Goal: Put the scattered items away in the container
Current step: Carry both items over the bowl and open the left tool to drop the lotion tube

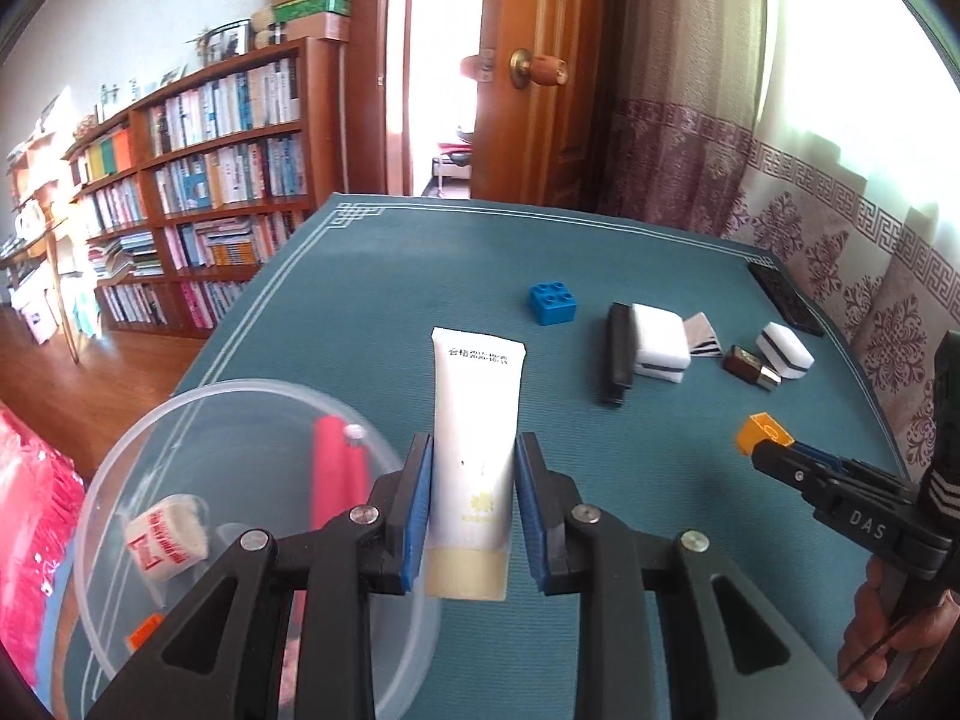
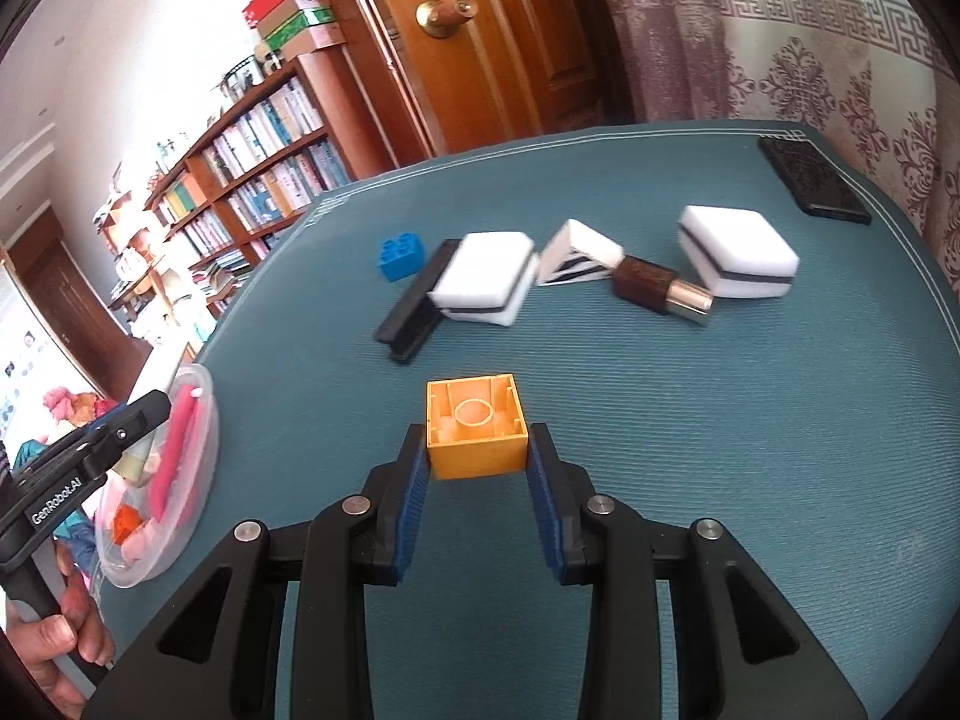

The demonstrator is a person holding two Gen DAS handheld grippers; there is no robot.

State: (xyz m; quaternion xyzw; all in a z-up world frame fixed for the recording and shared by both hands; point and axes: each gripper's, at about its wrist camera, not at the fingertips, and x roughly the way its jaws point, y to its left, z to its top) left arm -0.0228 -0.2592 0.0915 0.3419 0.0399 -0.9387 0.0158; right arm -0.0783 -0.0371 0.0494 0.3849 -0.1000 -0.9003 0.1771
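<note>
My left gripper (image 1: 473,450) is shut on a white cream tube (image 1: 475,420), held beside the clear plastic bowl (image 1: 120,456) at the lower left. The bowl holds a pink stick (image 1: 336,468) and a small white roll (image 1: 168,540). My right gripper (image 2: 479,444) is shut on a yellow toy brick (image 2: 477,426) with its hollow underside up, above the teal mat. On the mat lie a blue brick (image 2: 399,258), a black clip (image 2: 411,309), two white sponges (image 2: 483,285) (image 2: 738,252), a folded card (image 2: 579,261) and a brown bottle (image 2: 657,291).
A black phone (image 2: 810,183) lies at the mat's far right corner by the curtain. A bookshelf (image 1: 198,180) and an open wooden door (image 1: 540,72) stand beyond the table (image 1: 360,300). A hand (image 2: 54,642) holds the left gripper's handle.
</note>
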